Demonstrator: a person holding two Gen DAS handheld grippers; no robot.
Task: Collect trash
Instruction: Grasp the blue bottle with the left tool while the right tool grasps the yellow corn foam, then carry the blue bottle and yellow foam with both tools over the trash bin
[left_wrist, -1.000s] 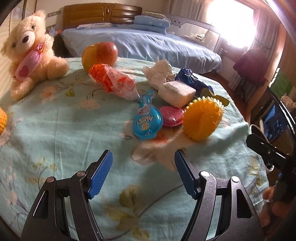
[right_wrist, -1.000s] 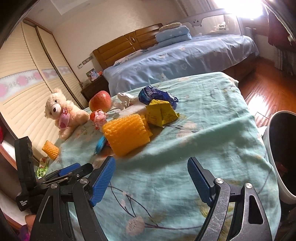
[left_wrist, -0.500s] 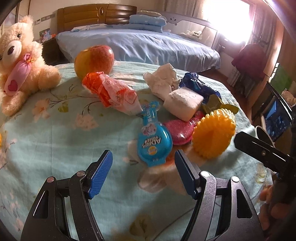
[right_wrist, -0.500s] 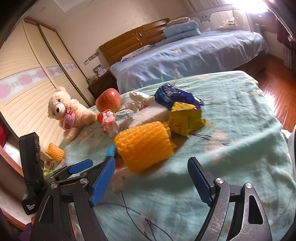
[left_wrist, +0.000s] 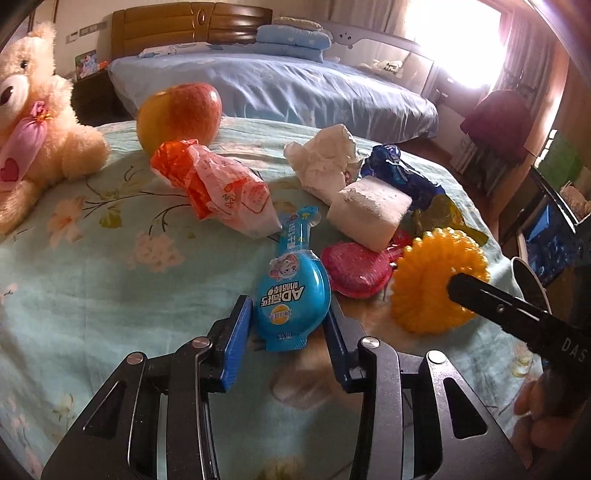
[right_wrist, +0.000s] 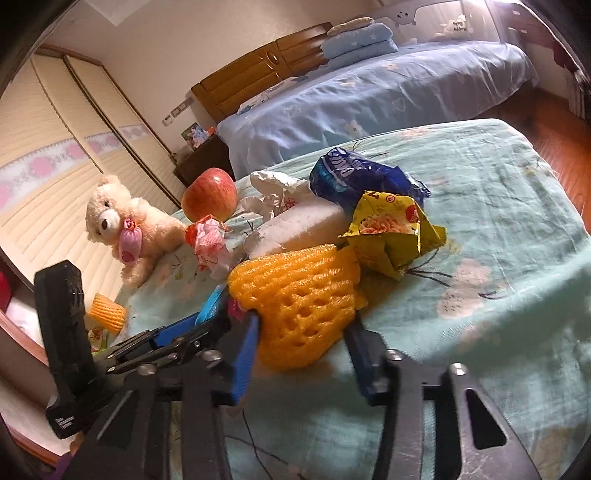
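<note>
Over floral bedspread (left_wrist: 92, 280), both grippers tilt downward, closing.

Both units look the same: the left hand-held gripper (left_wrist: 290, 325) and right hand-held gripper (right_wrist: 303, 343) have black angular frames with triangular cutouts, silver round screw heads at the pivots, and bright blue ribbed pads (left_wrist: 232, 347) on the fingers. White lettering shows on one black body.

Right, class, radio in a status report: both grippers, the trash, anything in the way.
Left gripper closing around blue packet. Right gripper closing around orange foam net. Pink wrapper touches the packet; yellow wrapper crowds the net.
</note>
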